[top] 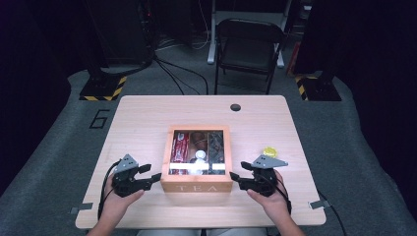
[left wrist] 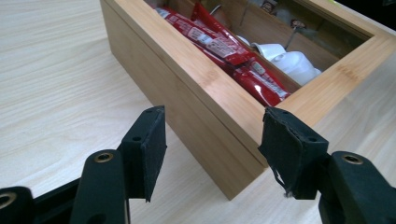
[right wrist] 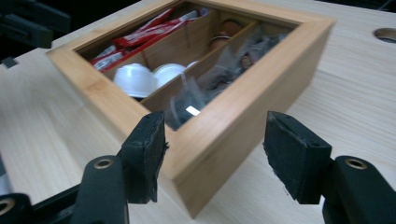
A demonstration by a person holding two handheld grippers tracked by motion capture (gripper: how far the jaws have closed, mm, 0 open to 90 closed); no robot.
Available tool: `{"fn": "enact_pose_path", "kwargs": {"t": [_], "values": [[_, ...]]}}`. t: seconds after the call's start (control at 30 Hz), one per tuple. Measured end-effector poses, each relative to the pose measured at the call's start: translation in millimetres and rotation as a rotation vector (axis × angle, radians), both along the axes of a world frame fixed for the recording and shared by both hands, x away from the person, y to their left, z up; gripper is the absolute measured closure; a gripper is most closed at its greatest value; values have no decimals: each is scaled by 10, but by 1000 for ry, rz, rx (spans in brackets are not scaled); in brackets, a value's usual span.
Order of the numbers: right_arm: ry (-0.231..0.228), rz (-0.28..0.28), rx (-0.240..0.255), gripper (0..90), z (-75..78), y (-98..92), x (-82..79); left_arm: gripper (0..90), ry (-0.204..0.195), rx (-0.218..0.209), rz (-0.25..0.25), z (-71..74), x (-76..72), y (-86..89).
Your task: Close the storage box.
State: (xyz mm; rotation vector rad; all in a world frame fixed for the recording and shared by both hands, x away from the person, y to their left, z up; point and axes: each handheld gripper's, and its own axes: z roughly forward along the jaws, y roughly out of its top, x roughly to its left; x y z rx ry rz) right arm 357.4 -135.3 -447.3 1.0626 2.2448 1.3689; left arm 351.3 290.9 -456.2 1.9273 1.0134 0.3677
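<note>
Two hand-held grippers, left [top: 153,177] and right [top: 235,177], flank the near corners of the square bamboo tea box with a glass lid [top: 196,186] at mid-counter [top: 147,113], jaws part-open and gripping nothing, probably set to steady or shift it.

The high view looked forward and down from above the person's side, taking in the whole surface [top: 147,113]. Each gripper view sat low and close, looking along its own fingers [left wrist: 147,149] at a near corner of the tea box [top: 196,187], which all three shared.
</note>
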Motion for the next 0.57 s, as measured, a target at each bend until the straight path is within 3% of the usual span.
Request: {"fn": "enact_pose_path", "kwargs": {"t": [0.27,0.4,0.57], "values": [[10,-93,-23,385,-71,-171,85,397,3,-10,38,-43,79,72],[25,-115,-18,385,-111,-203,107,394,9,-4,45,-54,104,103],[11,-120,-17,381,-121,-230,115,363,10,7,73,-95,134,147]]}}
